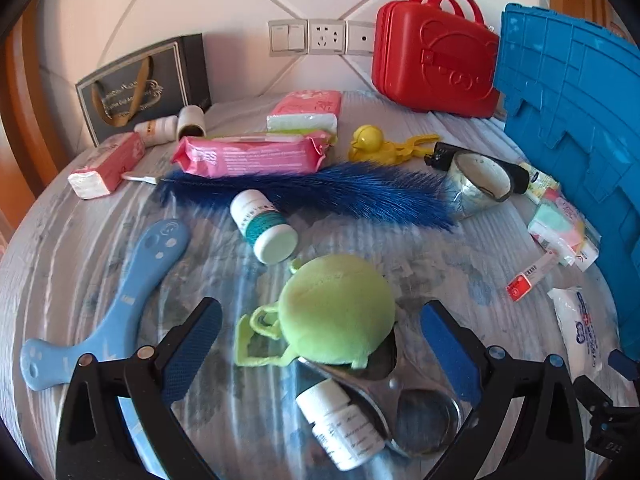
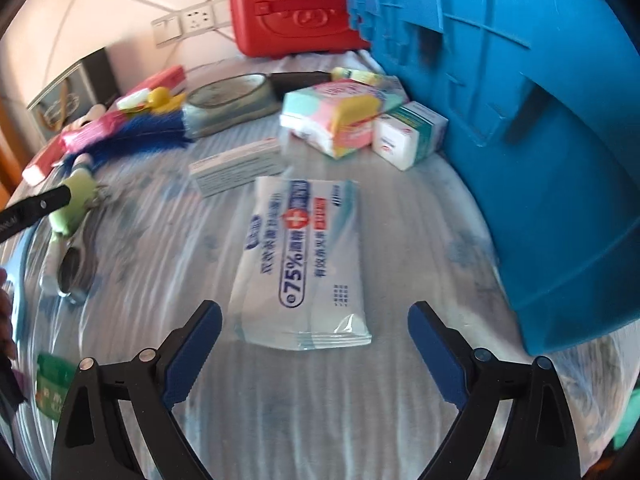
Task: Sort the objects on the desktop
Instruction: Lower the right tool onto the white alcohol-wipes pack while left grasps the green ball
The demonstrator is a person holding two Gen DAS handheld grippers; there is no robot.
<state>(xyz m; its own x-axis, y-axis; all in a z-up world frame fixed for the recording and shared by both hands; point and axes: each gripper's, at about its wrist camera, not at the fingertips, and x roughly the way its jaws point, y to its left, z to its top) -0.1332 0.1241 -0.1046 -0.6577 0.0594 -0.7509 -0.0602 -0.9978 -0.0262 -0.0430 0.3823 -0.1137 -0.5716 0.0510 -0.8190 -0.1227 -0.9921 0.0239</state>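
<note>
Right wrist view: we held our right tongs (image 2: 316,344) spread wide, empty, above the flat white alcohol-wipe packet (image 2: 304,264); beyond it, our left tongs (image 1: 320,344) gaped around the fuzzy green ball (image 1: 336,312).

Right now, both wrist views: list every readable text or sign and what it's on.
"75%", beside a red badge with a white cross: white wipes pack; its Chinese lines are too blurred to read.
"...PES", partial: pink wipes pack.
Gold script on the dark gift bag: too small.
Labels on the white bottle and the teal-label bottle: unreadable.
Print on the small boxes: blurred.
</note>
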